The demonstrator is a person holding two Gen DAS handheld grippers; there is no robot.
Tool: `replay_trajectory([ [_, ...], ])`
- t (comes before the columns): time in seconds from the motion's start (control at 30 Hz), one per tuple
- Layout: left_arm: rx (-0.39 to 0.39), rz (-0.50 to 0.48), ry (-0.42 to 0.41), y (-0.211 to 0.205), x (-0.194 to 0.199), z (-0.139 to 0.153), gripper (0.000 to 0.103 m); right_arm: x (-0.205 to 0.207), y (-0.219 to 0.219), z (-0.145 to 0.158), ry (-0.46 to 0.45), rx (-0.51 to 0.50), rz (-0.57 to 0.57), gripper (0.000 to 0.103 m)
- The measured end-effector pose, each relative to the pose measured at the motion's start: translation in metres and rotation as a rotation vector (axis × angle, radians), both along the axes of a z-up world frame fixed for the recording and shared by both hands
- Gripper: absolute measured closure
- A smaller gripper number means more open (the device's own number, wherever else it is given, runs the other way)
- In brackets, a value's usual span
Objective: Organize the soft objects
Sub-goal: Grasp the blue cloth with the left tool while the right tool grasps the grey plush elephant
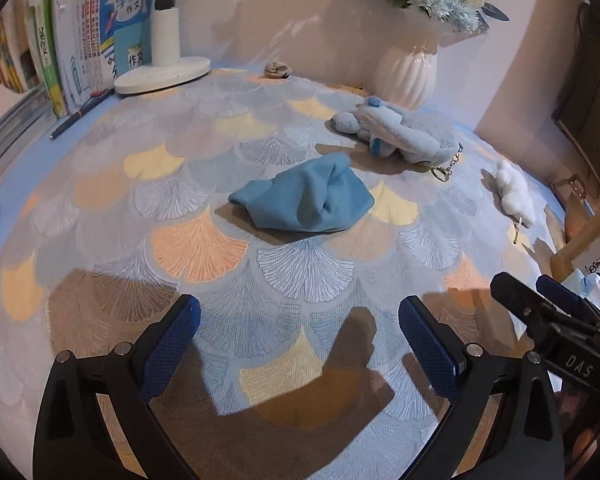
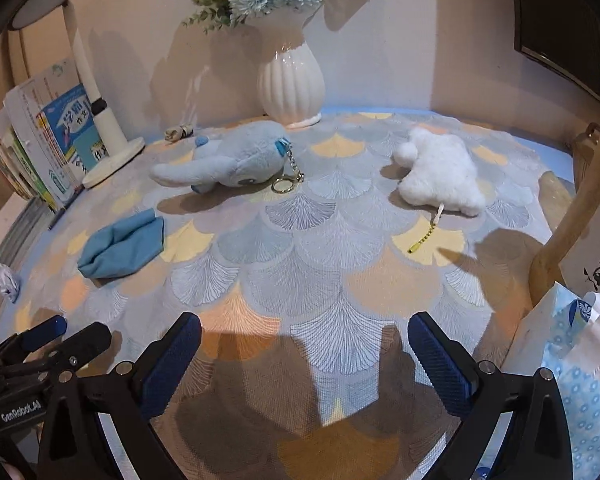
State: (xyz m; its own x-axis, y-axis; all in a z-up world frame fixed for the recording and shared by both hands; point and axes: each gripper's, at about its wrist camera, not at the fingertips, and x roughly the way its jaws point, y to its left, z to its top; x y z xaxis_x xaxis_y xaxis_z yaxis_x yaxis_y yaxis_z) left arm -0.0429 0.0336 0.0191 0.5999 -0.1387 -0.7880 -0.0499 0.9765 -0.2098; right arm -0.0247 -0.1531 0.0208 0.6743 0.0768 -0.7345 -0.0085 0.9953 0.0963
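A crumpled blue cloth [image 1: 308,200] lies mid-table; it also shows at the left in the right wrist view [image 2: 120,246]. A light blue plush with a key ring [image 1: 404,130] lies behind it near the vase, and shows in the right wrist view [image 2: 228,160]. A white fluffy plush with a bead chain [image 1: 514,194] lies to the right [image 2: 440,172]. A small beige scrunchie [image 1: 276,69] sits by the wall [image 2: 178,133]. My left gripper [image 1: 300,316] is open and empty, short of the cloth. My right gripper [image 2: 304,332] is open and empty above the patterned tablecloth [image 2: 320,264].
A white vase with flowers [image 2: 292,84] stands at the back. A white lamp base [image 1: 164,74], upright books [image 1: 72,40] and a pen [image 1: 74,118] are at the left. A wooden stand [image 2: 572,216] and a patterned bag [image 2: 576,360] are at the right. Crumpled paper [image 2: 6,280] lies far left.
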Motion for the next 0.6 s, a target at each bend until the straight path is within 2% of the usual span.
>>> replay_trajectory([
  [0.13, 0.028, -0.01, 0.008, -0.005, 0.001, -0.001, 0.001, 0.002, 0.003, -0.002, 0.017, -0.017, 0.008, 0.0],
  [0.33, 0.118, -0.023, 0.036, -0.016, 0.004, -0.004, 0.001, 0.007, 0.012, -0.007, 0.06, -0.063, 0.031, 0.0],
  [0.47, 0.101, -0.022, 0.032, -0.012, 0.004, -0.003, 0.001, 0.006, 0.012, -0.007, 0.059, -0.065, 0.03, 0.0],
  [0.53, 0.076, -0.016, 0.023, -0.008, 0.002, 0.0, 0.001, -0.002, 0.01, 0.0, 0.008, -0.036, 0.035, 0.0],
  [0.6, 0.023, -0.003, -0.02, 0.0, -0.004, 0.007, 0.001, -0.013, 0.008, 0.009, -0.057, -0.026, 0.033, 0.0],
])
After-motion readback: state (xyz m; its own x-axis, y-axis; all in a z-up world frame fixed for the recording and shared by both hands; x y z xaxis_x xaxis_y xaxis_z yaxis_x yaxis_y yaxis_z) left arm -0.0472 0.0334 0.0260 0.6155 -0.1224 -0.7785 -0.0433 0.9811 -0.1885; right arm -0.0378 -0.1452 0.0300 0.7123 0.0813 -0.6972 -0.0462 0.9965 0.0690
